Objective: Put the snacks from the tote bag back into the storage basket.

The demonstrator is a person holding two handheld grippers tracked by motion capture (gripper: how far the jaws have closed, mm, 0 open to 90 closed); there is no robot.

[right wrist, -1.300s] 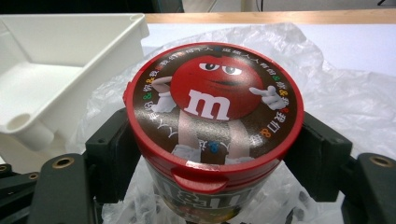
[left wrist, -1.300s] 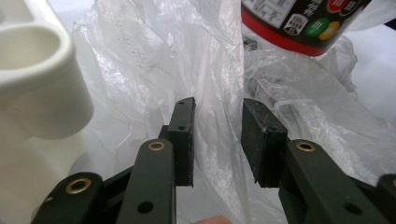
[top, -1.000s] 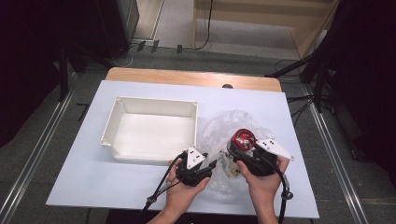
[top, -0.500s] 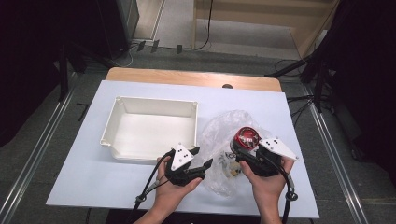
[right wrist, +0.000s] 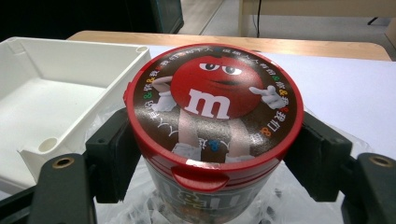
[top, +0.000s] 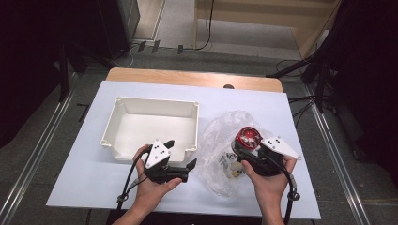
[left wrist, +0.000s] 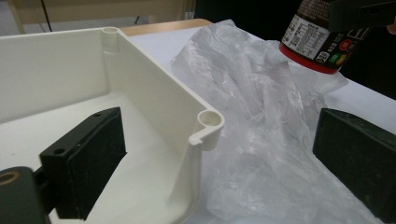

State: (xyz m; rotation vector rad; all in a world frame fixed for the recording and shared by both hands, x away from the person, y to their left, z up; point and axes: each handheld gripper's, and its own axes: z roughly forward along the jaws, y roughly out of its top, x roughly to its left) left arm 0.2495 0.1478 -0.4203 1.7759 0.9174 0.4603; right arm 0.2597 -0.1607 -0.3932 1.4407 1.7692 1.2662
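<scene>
White table (top: 70,178), dim room behind. I'm gripping the candy tub (top: 247,138) in my right gripper (top: 241,151), lifting it over the bag (top: 220,136) at near right. My left gripper (top: 180,157), jaws just opened wide and empty, is hanging by the tray (top: 112,126). Risk: bag clinging and dragging, tub slipping.

A lab or test room is shown: a white-covered table (top: 141,197) set between metal floor rails (top: 33,159), with cables (top: 206,28) and dark stands (top: 324,70) behind
</scene>
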